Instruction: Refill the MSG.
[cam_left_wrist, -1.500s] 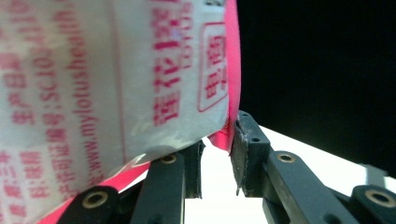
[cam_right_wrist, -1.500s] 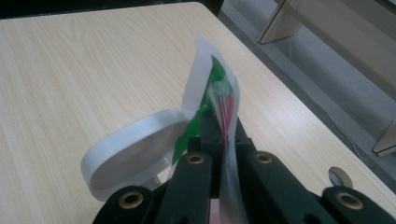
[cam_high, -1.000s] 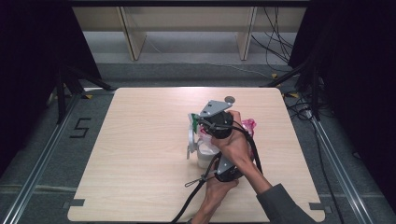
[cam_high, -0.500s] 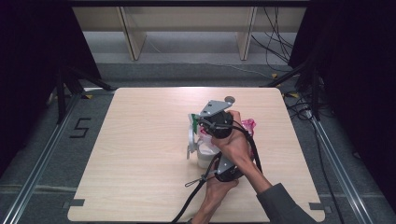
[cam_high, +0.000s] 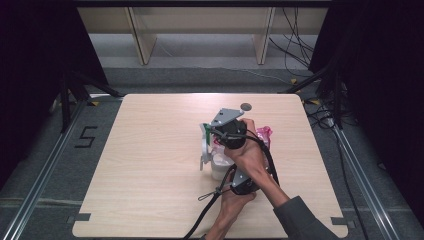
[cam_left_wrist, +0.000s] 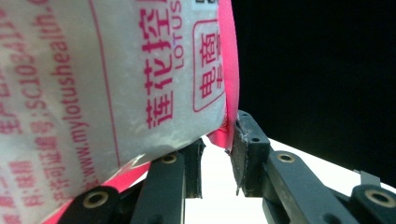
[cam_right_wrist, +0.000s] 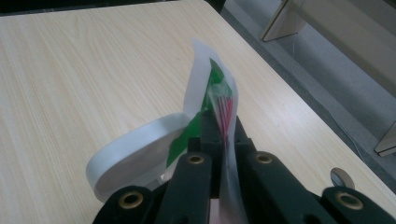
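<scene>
Right, both hands steady over the middle of the table (cam_high: 150, 150). My left gripper (cam_left_wrist: 217, 156) pinches the pink edge of the white printed bag (cam_left_wrist: 93, 70), jaws only partly closed and biting just the seam. My right gripper (cam_right_wrist: 219, 135) is clamped tight on the thin green-and-red packet (cam_right_wrist: 217, 93), beside the white lid (cam_right_wrist: 140, 149). Risk, I reckon: that shallow left bite slips and the bag drops, or a hard pull tears the film and spills it.
</scene>
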